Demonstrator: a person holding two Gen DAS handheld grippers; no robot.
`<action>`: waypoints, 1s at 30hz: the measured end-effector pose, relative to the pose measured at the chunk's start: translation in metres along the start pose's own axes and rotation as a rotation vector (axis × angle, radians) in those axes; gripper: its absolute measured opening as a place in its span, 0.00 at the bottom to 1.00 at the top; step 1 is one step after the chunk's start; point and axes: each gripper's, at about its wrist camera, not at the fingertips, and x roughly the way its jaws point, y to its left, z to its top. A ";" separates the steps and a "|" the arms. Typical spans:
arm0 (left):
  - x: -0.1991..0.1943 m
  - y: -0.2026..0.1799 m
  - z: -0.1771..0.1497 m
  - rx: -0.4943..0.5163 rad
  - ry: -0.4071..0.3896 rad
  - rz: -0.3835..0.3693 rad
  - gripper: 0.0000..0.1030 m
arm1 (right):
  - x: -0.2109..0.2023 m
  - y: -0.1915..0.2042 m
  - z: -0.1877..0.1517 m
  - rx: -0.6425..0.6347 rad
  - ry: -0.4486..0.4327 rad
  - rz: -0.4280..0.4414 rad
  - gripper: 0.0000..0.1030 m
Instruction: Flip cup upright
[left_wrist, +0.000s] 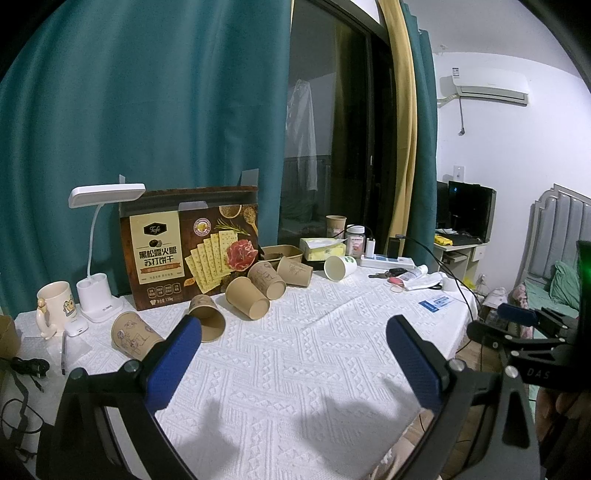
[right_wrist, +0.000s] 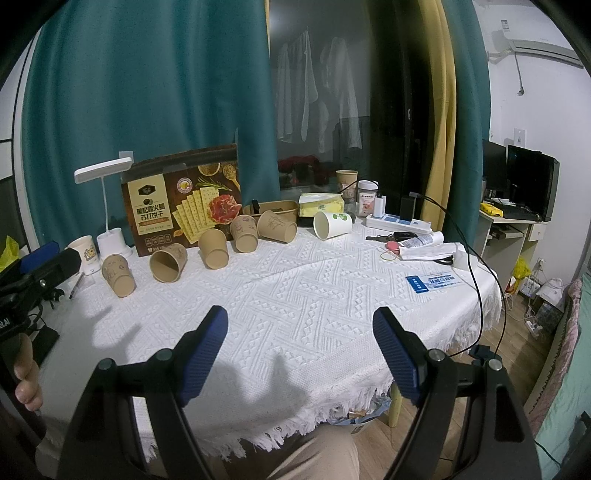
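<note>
Several brown paper cups lie on their sides in a row across the white tablecloth (left_wrist: 295, 350), from the nearest one (left_wrist: 135, 334) to the far one (left_wrist: 294, 270); the row also shows in the right wrist view (right_wrist: 168, 263). A white paper cup (left_wrist: 339, 267) with green print lies on its side at the row's right end, also in the right wrist view (right_wrist: 331, 224). My left gripper (left_wrist: 295, 334) is open and empty above the cloth, its left finger close to the nearest brown cups. My right gripper (right_wrist: 301, 328) is open and empty over the table's front part.
A cracker box (left_wrist: 192, 254), a white desk lamp (left_wrist: 101, 236) and a mug (left_wrist: 55, 306) stand at the back left. A tissue box (left_wrist: 321, 249), jar, power strip (left_wrist: 388, 261), keys and papers lie at the back right. A cable (right_wrist: 476, 280) runs over the right edge.
</note>
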 end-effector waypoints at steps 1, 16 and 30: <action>0.000 0.000 0.000 -0.001 0.000 0.002 0.97 | 0.000 0.000 0.000 0.000 0.001 -0.001 0.77; 0.002 -0.006 -0.004 0.004 0.001 0.002 0.97 | 0.000 -0.001 0.001 0.000 0.000 0.000 0.77; 0.002 -0.006 -0.003 0.003 0.001 0.003 0.97 | 0.000 -0.001 0.001 0.000 0.000 0.000 0.77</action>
